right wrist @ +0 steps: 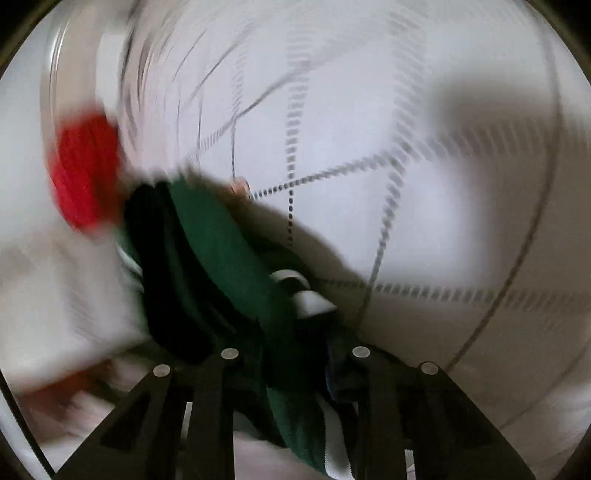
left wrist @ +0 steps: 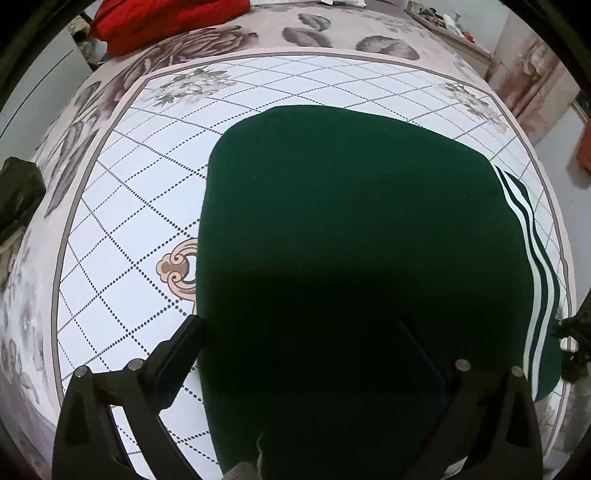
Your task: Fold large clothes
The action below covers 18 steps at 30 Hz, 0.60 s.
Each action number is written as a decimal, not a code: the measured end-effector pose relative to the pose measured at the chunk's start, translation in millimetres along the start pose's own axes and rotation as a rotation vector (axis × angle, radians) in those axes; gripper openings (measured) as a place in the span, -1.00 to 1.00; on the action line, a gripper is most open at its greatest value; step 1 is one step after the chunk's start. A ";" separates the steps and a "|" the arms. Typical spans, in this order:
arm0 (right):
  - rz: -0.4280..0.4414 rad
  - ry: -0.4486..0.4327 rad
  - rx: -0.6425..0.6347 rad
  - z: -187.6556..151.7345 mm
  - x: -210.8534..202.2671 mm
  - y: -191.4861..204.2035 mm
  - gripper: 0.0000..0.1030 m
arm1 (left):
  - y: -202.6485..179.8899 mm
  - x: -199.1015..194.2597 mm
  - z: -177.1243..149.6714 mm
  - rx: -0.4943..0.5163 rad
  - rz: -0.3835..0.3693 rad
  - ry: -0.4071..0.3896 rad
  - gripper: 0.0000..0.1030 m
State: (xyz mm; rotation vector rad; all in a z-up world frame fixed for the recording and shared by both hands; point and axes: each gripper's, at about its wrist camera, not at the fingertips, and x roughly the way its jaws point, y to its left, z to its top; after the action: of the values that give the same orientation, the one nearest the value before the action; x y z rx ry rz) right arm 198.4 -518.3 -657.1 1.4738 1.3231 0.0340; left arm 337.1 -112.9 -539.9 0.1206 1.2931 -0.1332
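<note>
The left wrist camera sits just behind its black two-finger left gripper (left wrist: 306, 332) and looks steeply down from above, taking in most of the dark green garment with white side stripes (left wrist: 351, 229) spread on a white quilted mat with dotted diamond lines (left wrist: 147, 221), with the grey flower-patterned bedspread (left wrist: 332, 33) and a red folded cloth (left wrist: 166, 22) at the far edge. The right wrist camera sits behind the black right gripper (right wrist: 295, 354), far closer to the cloth, heavily blurred. Both views share the green garment (right wrist: 221, 251), the mat (right wrist: 369, 129) and the red cloth (right wrist: 85, 170).
</note>
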 end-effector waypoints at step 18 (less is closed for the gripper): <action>-0.679 -0.021 -0.256 -45.9 -51.3 16.9 -0.04 | -5.0 -3.2 -19.6 0.023 0.019 0.046 1.00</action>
State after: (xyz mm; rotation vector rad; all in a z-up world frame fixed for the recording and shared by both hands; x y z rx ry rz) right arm 161.7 -520.4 -596.5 0.7598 1.6712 -0.2438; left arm 316.8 -114.6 -542.2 0.1565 1.3366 -0.1301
